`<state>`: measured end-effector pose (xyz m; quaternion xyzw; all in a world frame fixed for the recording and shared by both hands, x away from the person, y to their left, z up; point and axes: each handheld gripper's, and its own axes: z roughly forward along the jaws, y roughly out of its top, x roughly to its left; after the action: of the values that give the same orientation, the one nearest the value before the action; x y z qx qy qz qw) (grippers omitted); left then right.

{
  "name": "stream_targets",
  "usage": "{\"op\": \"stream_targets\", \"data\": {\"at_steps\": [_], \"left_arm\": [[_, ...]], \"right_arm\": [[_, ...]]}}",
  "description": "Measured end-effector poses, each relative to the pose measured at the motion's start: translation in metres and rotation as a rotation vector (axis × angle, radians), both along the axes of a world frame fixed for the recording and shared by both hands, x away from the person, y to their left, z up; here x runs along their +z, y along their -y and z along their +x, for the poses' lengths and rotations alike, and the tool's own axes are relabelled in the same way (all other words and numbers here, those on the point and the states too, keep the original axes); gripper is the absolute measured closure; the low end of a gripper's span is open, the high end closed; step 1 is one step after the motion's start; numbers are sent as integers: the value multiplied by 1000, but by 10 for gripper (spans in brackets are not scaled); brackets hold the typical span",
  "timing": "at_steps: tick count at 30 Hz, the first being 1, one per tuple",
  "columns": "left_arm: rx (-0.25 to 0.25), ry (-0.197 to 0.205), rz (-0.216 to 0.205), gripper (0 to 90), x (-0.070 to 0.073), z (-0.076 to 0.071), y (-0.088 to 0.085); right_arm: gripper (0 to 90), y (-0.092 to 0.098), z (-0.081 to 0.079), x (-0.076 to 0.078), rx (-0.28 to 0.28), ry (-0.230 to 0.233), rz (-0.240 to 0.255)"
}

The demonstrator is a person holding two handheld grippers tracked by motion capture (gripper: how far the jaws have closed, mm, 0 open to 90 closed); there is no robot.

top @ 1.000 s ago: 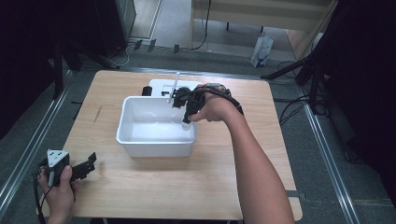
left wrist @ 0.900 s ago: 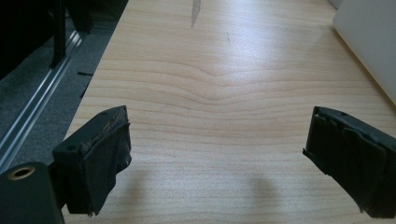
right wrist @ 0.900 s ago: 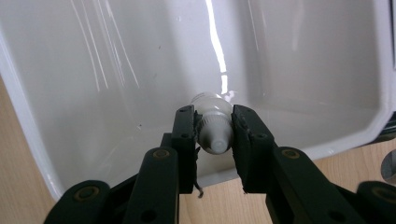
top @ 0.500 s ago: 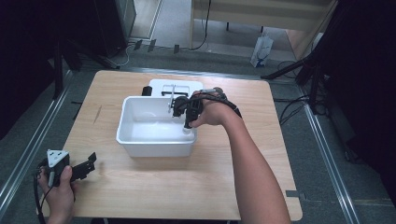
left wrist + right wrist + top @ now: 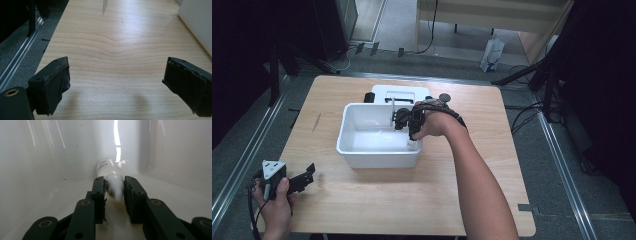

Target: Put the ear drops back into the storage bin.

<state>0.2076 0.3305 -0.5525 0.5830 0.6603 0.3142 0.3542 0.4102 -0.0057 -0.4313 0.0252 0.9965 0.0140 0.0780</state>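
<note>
The right gripper (image 5: 113, 192) is down inside the white plastic tub (image 5: 362, 152), near its right-hand wall, with its jaws clamped on the end of a small white bottle (image 5: 110, 171) that lies on the tub floor, pointing toward the far corner. So the bottle is already in the tub; as I judge it, the placing is nearly done and what is left is to release it and lift the gripper out over the rim. The left gripper (image 5: 294, 179) idles well to the left of the tub, near the front corner of the wooden table (image 5: 472, 210), its jaws spread wide over bare wood and holding nothing.
</note>
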Motion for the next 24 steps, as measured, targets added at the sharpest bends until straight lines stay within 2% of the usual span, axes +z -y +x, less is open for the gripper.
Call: {"op": "stream_targets", "data": {"at_steps": [7,10,14,19,20,24], "left_arm": [[0,-1,-2,76,0,0,0],[0,-1,-1,76,0,0,0],[-1,-1,2,76,0,0,0],[0,-1,6,76,0,0,0],[0,-1,6,76,0,0,1],[0,-2,7,76,0,0,1]], "right_arm": [[705,-1,1,-3,-1,-8,-12],[625,0,0,-2,-2,0,-1],[586,2,-3,6,-23,-1,54],[549,8,-3,24,-65,-5,131],[541,8,-3,26,-59,-3,141],[429,14,-7,41,-82,16,176]]}}
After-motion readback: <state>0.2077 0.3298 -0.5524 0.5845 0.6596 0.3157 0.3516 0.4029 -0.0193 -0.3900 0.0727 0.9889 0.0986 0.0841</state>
